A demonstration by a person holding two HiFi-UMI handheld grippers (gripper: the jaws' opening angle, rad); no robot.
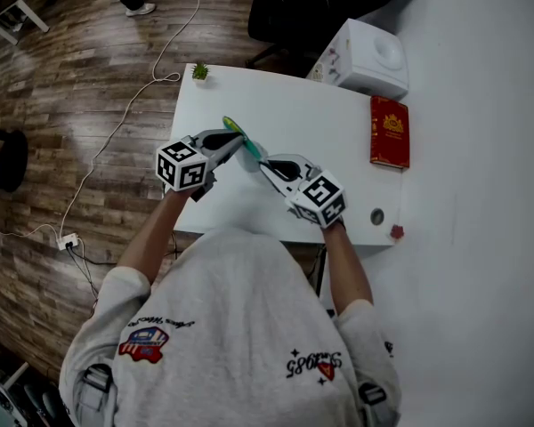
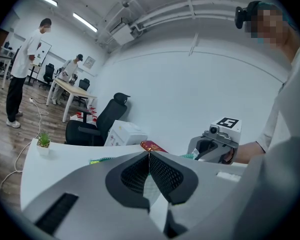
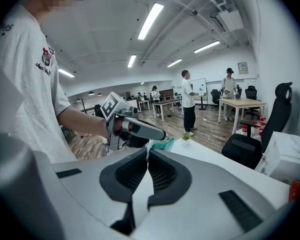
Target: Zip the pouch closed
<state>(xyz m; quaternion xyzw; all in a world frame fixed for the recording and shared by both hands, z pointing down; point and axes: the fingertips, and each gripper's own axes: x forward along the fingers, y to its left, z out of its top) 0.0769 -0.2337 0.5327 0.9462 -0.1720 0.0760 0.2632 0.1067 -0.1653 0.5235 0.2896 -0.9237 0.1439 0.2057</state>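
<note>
Overhead, in the head view, the left hand-held gripper (image 1: 238,140) and right hand-held gripper (image 1: 264,165) hold a teal pouch (image 1: 250,149) up between them, above the white worktop (image 1: 329,123).

Left gripper view: its jaws are pressed together, with pouch fabric showing either side of the tips. So thin a pinch could slip once the zip is pulled, letting the pouch swing or drop.

Right gripper view: the jaws pinch a pale tab (image 3: 149,144) at the pouch's edge, likely the zip pull. Tugging off the zip's line could jam the slider or free the tab.
</note>
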